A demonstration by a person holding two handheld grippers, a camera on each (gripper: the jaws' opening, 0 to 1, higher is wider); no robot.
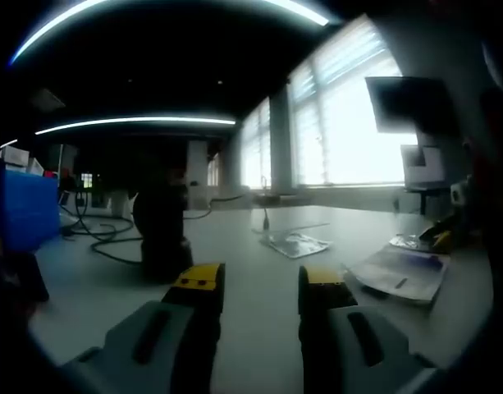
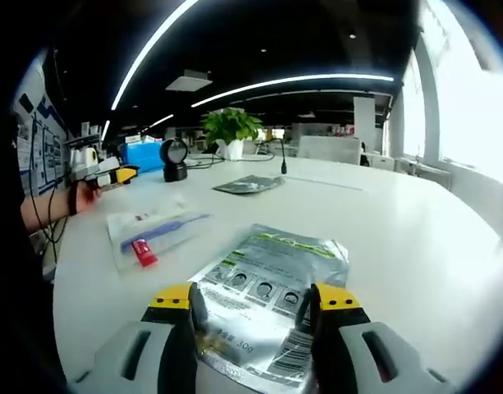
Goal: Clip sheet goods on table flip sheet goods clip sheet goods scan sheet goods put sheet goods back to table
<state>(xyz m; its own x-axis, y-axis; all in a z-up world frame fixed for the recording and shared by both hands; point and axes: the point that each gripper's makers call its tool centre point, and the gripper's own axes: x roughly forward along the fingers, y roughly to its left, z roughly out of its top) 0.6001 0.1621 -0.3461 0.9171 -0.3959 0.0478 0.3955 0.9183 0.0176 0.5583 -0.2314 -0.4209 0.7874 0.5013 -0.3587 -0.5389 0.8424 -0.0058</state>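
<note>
In the right gripper view, the right gripper (image 2: 253, 308) hung low over the white table (image 2: 415, 238) with its yellow-tipped jaws spread apart, grasping nothing. A silver foil pouch (image 2: 267, 283) lay flat on the table directly ahead, its near end reaching in between the two jaws; whether the jaws touched it could not be told. The pouch showed green lettering at its far end, a row of small pictures across the middle and a barcode near the right jaw.

To the left of the pouch, a little apart, lay a clear packet (image 2: 153, 230) with a blue strip and a red piece inside. Farther off, near the middle of the table, lay a smaller dark packet (image 2: 249, 185). Beyond it stood a black scanner (image 2: 175, 158) on its base, a blue box (image 2: 144, 154) and a potted plant (image 2: 230, 131). At the left edge, a person's hand (image 2: 85, 193) held the left gripper (image 2: 120, 174) above the table's rim, well apart from the pouch.

In the left gripper view, the left gripper (image 1: 259, 283) pointed across the table (image 1: 259, 263) with its jaws open and nothing between them. The scanner (image 1: 162, 226) stood ahead and to the left of the jaws, a dark cable (image 1: 103, 238) trailing behind it. The dark packet (image 1: 296, 244) lay ahead, beyond the jaws, and the clear packet (image 1: 403, 271) lay to the right, with the silver pouch (image 1: 411, 242) just behind it near the right edge. Bright windows (image 1: 349, 131) ran along the far wall.
</note>
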